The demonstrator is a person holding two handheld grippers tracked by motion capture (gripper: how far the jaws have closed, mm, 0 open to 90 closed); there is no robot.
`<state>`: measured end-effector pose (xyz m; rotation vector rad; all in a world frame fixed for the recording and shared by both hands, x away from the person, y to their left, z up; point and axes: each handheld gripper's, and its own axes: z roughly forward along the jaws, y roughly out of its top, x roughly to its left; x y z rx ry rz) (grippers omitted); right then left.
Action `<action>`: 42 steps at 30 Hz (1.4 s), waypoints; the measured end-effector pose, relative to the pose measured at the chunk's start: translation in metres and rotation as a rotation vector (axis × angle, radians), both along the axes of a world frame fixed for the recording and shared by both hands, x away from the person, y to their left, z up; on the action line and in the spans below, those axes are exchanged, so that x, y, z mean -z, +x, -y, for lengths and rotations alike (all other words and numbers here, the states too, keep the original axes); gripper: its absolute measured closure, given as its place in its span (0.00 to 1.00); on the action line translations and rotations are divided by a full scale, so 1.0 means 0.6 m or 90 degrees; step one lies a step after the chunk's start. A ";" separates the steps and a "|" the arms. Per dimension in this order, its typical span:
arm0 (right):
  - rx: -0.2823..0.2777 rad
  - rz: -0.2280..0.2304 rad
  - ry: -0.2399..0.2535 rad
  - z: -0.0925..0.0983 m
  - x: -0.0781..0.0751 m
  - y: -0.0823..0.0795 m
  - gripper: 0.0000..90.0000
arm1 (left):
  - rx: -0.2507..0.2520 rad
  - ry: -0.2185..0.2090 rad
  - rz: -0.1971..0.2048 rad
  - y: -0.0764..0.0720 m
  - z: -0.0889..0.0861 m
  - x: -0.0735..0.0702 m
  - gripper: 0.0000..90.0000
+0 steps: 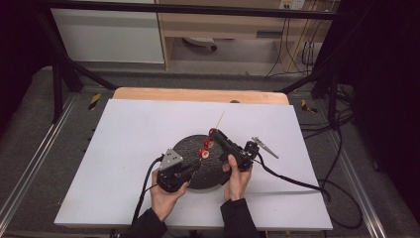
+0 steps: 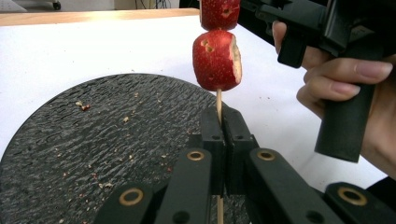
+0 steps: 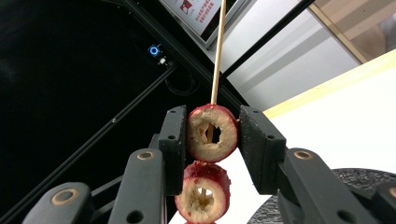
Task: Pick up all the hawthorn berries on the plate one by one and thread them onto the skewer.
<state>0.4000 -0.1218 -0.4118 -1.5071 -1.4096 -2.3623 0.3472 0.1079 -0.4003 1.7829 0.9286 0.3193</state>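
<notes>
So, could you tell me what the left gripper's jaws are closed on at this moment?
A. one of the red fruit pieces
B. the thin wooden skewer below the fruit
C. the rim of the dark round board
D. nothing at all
B: in the left gripper view, the left gripper is pinched shut on the thin wooden skewer, just under the lower red fruit piece.
</notes>
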 end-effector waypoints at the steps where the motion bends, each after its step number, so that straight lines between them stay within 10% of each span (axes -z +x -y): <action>1: 0.000 0.000 -0.001 0.000 0.000 0.000 0.70 | 0.000 -0.002 -0.001 0.001 0.001 0.000 0.98; 11: -0.003 0.000 -0.025 0.000 0.002 -0.001 0.69 | 0.004 -0.001 -0.006 0.005 -0.002 0.002 0.98; 16: 0.001 0.008 -0.065 0.011 -0.012 -0.001 0.50 | 0.007 0.002 -0.007 0.003 -0.012 0.006 0.98; 26: -0.069 0.001 -0.267 0.037 -0.023 0.003 0.10 | 0.010 0.022 -0.019 0.004 -0.044 0.012 0.98; 42: -0.160 -0.024 -0.481 0.088 0.022 -0.009 0.01 | 0.021 0.053 -0.038 0.010 -0.085 0.002 0.98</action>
